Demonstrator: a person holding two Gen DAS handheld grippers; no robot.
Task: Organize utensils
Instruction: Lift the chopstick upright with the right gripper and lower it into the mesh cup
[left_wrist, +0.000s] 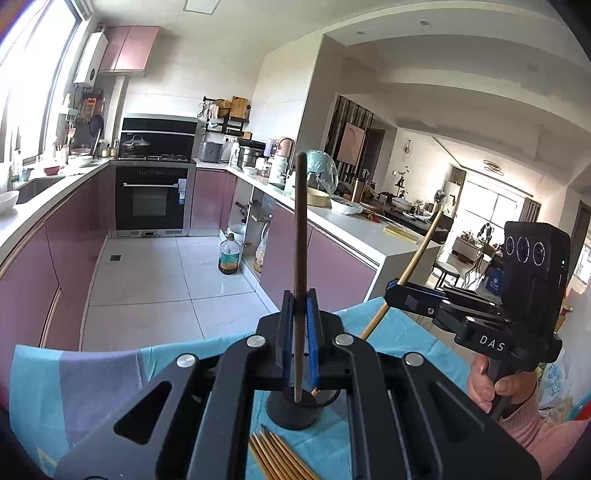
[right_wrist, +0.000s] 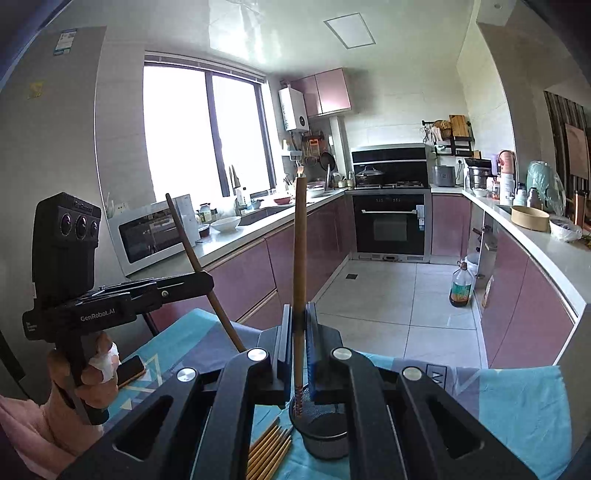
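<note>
My left gripper (left_wrist: 300, 295) is shut on a dark brown chopstick (left_wrist: 300, 236), held upright with its lower tip inside a black mesh holder (left_wrist: 295, 410). My right gripper (right_wrist: 300, 308) is shut on a lighter bamboo chopstick (right_wrist: 298, 240), also upright, its patterned tip dipping into the same holder (right_wrist: 325, 435). Each gripper shows in the other's view: the right one (left_wrist: 397, 286) with its chopstick (left_wrist: 421, 251), the left one (right_wrist: 207, 282) with its chopstick (right_wrist: 184, 236). Several bamboo chopsticks (left_wrist: 277, 458) lie flat on the blue cloth (left_wrist: 92, 387) in front of the holder; they also show in the right wrist view (right_wrist: 269, 454).
The blue cloth covers a table at the kitchen's edge. A phone (right_wrist: 129, 369) lies on the cloth at left. Pink cabinets and counters (left_wrist: 351, 229) run along both sides, an oven (left_wrist: 151, 199) at the back, an oil bottle (left_wrist: 229, 254) on the tiled floor.
</note>
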